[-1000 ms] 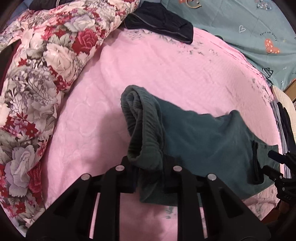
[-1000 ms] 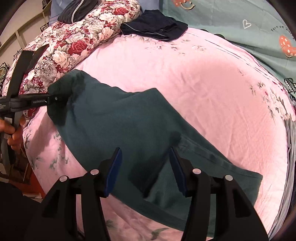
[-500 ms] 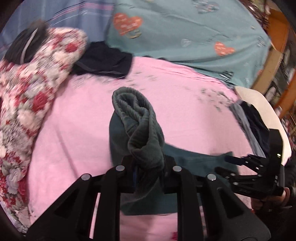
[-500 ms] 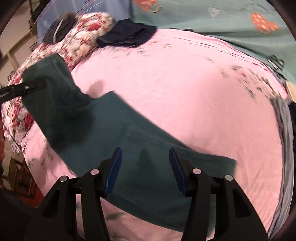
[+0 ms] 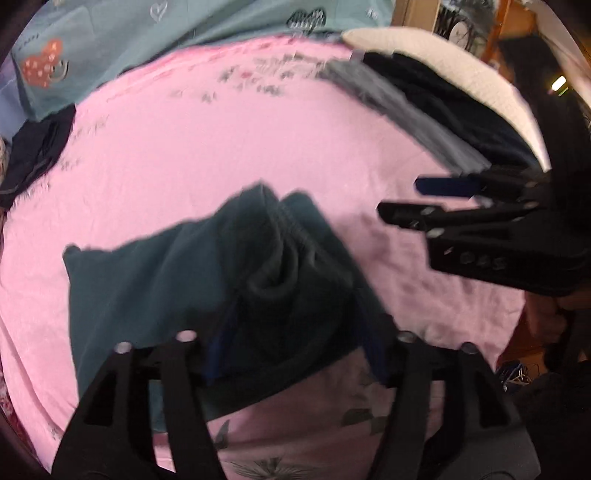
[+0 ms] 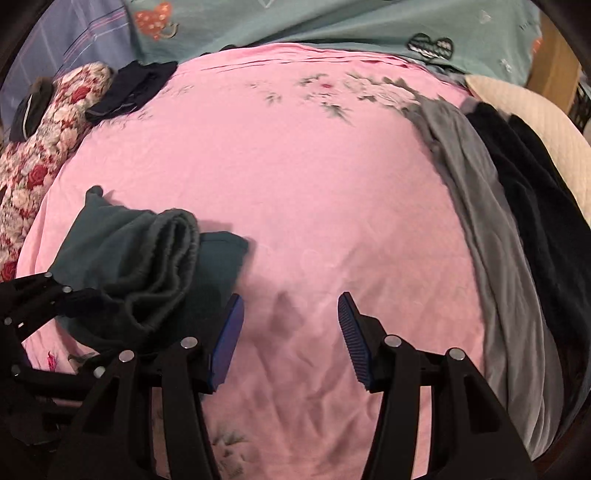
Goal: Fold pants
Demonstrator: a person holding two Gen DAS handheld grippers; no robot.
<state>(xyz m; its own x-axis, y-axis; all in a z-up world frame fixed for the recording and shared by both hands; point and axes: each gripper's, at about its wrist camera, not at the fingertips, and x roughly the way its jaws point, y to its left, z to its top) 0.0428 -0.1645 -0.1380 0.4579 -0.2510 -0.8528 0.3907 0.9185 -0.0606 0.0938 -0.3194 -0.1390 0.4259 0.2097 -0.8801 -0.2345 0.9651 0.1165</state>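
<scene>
The dark green pants (image 5: 177, 280) lie folded over on the pink bedspread (image 5: 221, 140), waistband end on top. My left gripper (image 5: 295, 350) is open, its fingers spread either side of the bunched waistband, which lies between them. In the right wrist view the pants (image 6: 147, 258) sit at the left with the ribbed waistband rolled on top. My right gripper (image 6: 291, 339) is open and empty over bare pink sheet, just right of the pants. It also shows in the left wrist view (image 5: 399, 201) at the right.
A grey garment (image 6: 476, 206) and dark clothes (image 6: 535, 192) lie along the bed's right side by a cream cushion (image 6: 535, 122). A navy folded garment (image 6: 136, 88) and floral quilt (image 6: 40, 147) sit at the far left. A teal sheet (image 6: 332, 26) lines the back.
The left gripper carried the waistband end over to the right, laid it on the rest of the pants and opened. The right gripper came off the pants and now hovers over bare sheet.
</scene>
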